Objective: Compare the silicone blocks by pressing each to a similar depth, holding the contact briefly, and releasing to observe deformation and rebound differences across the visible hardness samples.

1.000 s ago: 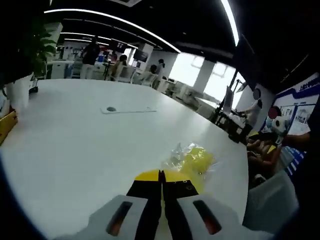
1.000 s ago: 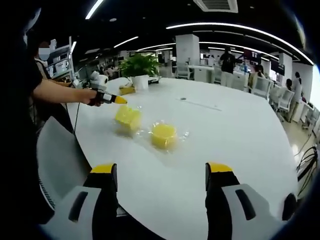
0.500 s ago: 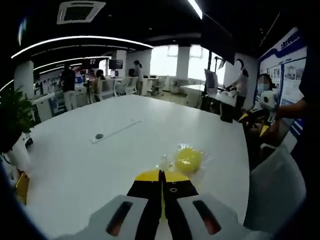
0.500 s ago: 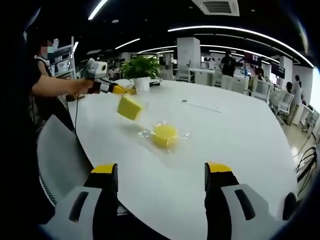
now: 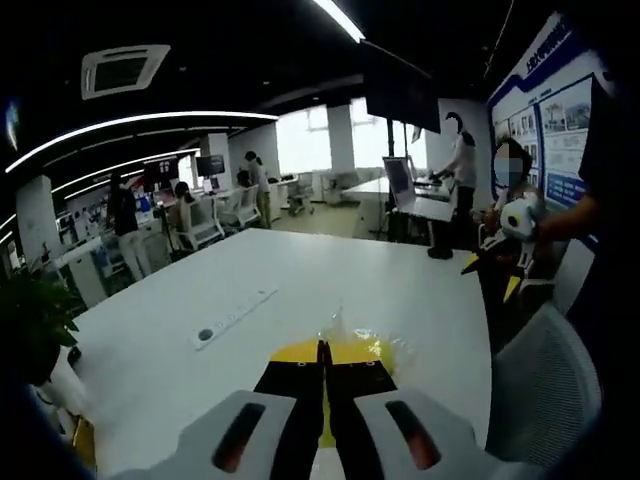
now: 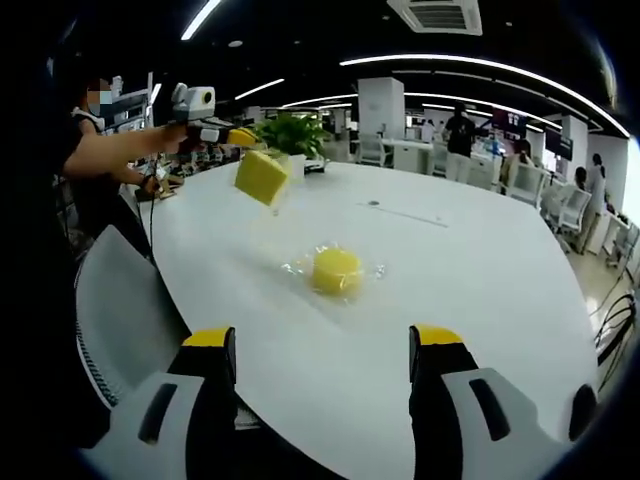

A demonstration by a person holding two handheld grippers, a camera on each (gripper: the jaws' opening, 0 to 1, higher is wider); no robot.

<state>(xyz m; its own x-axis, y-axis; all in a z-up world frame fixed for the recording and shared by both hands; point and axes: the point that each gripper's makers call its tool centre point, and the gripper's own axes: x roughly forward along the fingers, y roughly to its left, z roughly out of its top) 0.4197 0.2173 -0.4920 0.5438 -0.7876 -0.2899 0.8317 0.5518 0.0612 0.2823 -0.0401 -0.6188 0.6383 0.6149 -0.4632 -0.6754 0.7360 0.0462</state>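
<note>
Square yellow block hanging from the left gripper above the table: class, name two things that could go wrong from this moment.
1. The left gripper, shut, seems to pinch only the clear wrap of the square yellow block, which dangles tilted above the white table; the wrap could slip or tear and the block fall.
2. If it falls, it may strike the round yellow block lying in its wrap below, or roll off the table's edge.

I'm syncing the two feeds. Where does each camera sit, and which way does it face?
Left gripper view: rides the left gripper, facing along its shut fingers over the white table to office desks; the person's hand at right.
Right gripper view: rides the open right gripper, facing the round yellow block; left gripper lifting the square yellow block.
Shared: table, left gripper.
</note>
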